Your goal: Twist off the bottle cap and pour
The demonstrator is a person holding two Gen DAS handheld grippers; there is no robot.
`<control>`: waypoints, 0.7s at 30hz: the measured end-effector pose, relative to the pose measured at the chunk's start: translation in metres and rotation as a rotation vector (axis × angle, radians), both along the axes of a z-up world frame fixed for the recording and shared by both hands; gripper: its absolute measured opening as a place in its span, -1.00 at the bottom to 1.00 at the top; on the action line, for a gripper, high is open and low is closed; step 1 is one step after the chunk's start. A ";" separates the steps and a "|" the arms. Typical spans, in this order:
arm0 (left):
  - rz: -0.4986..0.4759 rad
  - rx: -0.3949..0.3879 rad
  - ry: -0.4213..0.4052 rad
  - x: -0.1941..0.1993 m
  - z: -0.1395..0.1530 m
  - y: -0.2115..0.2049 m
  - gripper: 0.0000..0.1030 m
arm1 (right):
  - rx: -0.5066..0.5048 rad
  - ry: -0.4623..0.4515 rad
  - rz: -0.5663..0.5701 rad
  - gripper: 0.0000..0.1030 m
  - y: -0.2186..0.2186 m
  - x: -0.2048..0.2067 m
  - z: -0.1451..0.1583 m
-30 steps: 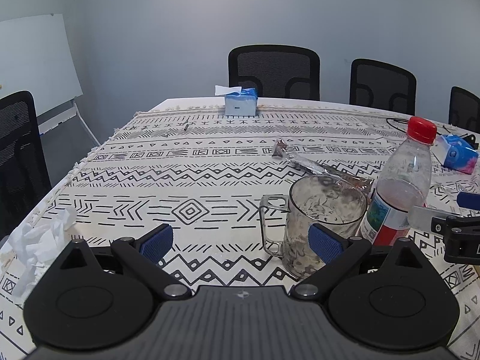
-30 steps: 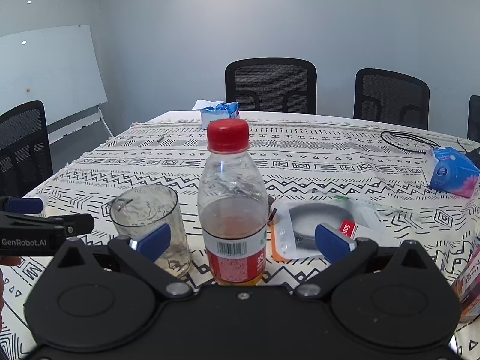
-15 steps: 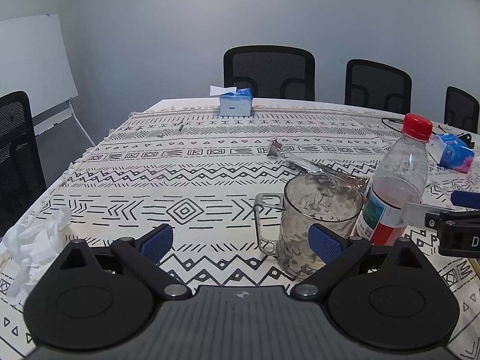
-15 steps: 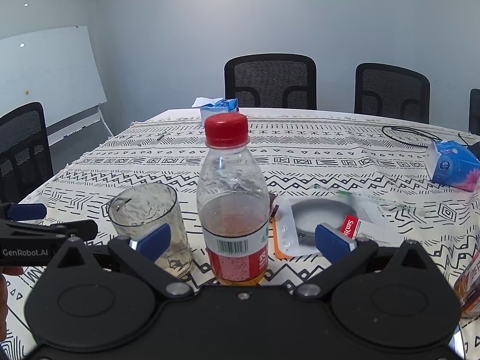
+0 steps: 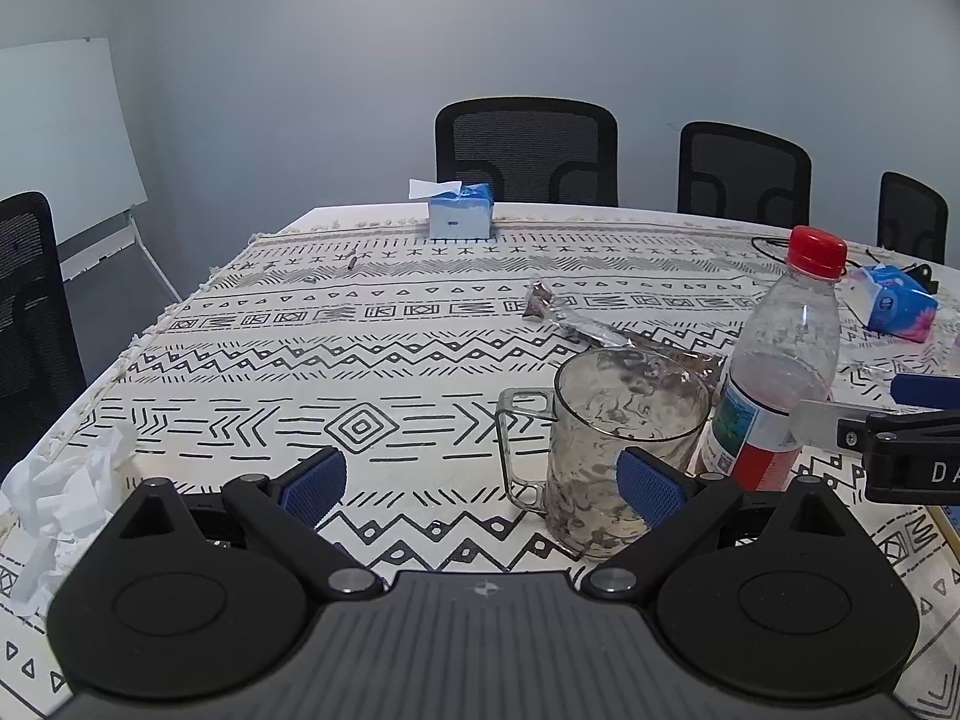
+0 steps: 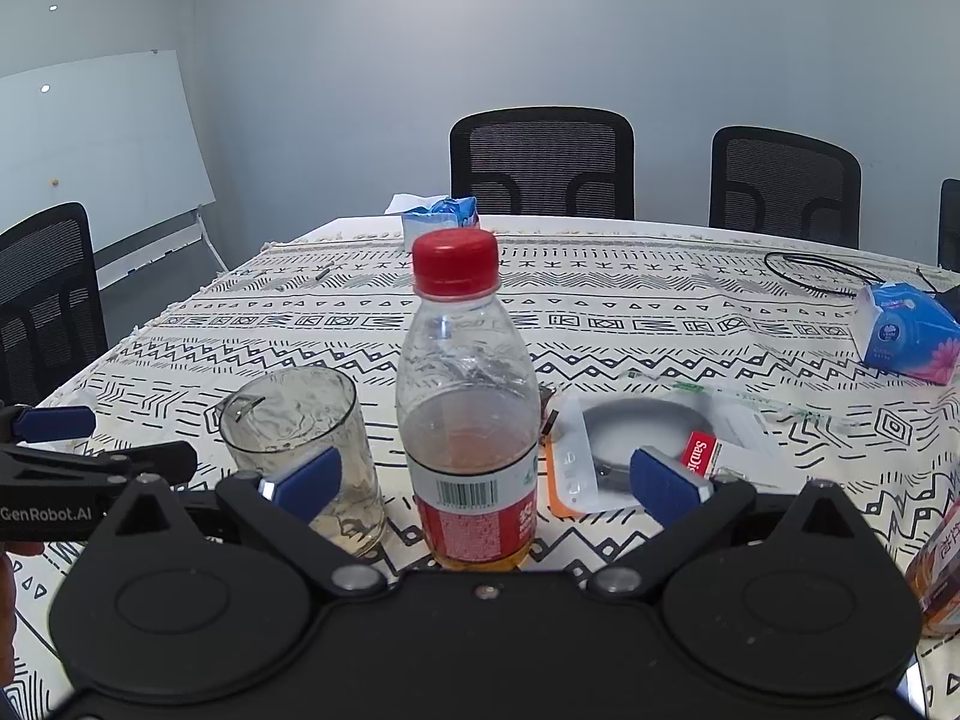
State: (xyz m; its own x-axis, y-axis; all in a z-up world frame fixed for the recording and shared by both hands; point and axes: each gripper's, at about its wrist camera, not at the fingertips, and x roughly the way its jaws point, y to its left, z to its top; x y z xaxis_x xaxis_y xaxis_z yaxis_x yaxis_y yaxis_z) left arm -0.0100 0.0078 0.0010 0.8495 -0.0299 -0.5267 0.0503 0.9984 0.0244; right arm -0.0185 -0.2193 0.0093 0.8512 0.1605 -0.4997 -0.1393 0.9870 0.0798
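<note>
A clear plastic bottle with a red cap, a red label and a little amber liquid stands upright on the patterned tablecloth. It stands between the wide-open fingers of my right gripper, untouched. A clear glass mug stands just left of it. In the left wrist view the mug is at the right pad of my open, empty left gripper, with the bottle behind it to the right. The right gripper reaches in around the bottle there.
A blue tissue box stands at the table's far edge, before black chairs. A blue tissue pack and a black cable lie far right. A plastic package lies right of the bottle. Crumpled paper lies at the left edge.
Both grippers have shifted slightly; the bottle sits a little closer between the right fingers. Both stay open and nothing has been grasped.
</note>
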 end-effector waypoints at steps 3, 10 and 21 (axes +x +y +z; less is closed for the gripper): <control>-0.004 0.000 -0.003 -0.001 0.001 0.000 0.91 | 0.000 0.002 0.002 1.00 -0.001 0.000 0.001; -0.017 0.000 -0.010 -0.004 0.001 -0.002 0.91 | -0.002 0.000 0.005 1.00 0.000 -0.001 0.001; -0.022 0.005 -0.018 -0.005 0.002 -0.004 0.91 | -0.003 0.001 0.007 1.00 0.000 -0.001 0.001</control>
State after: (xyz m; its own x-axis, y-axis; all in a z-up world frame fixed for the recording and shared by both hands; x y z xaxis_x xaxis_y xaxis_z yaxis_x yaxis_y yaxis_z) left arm -0.0154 0.0042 0.0030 0.8582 -0.0460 -0.5112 0.0716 0.9970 0.0305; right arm -0.0193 -0.2197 0.0102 0.8495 0.1650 -0.5011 -0.1462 0.9863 0.0768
